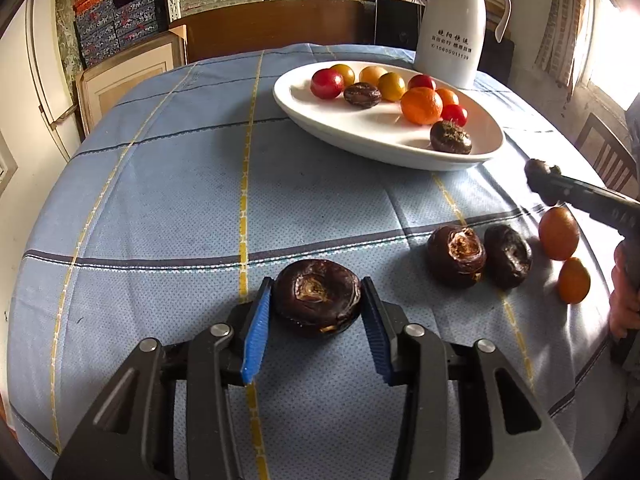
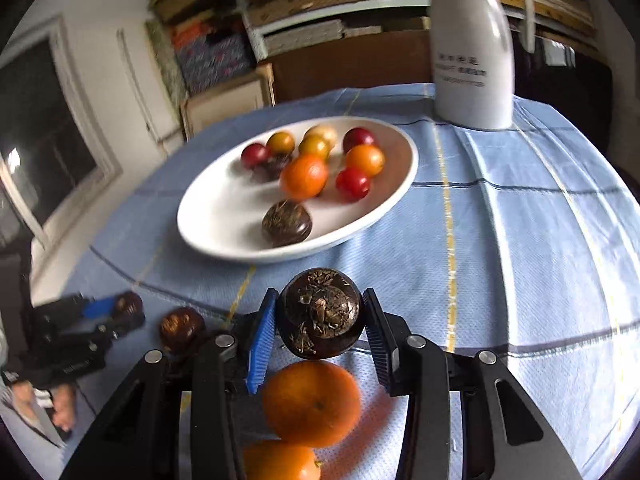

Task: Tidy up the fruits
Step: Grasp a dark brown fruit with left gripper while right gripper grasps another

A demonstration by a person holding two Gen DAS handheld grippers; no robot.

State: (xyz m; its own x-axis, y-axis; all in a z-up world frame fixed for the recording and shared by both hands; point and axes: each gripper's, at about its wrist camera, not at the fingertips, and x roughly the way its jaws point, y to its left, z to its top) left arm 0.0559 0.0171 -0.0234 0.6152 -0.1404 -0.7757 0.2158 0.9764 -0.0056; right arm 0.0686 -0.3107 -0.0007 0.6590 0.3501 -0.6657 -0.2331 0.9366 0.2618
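Gripping one dark water chestnut (image 1: 316, 298) in the left tongs (image 1: 317, 312), low over the blue worktop (image 1: 160, 208). Holding another chestnut (image 2: 320, 314), apparently lifted, in the right tongs (image 2: 320, 332), near the white plate (image 2: 224, 216) of fruits.

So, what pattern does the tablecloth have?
The tablecloth is light blue with yellow and dark stripes; left wrist view.

The left gripper (image 1: 316, 300) clamps a dark water chestnut (image 1: 316, 298) at six o'clock. The white plate (image 1: 320, 120) of small fruits sits toward one o'clock, a white jug (image 1: 452, 24) behind it.
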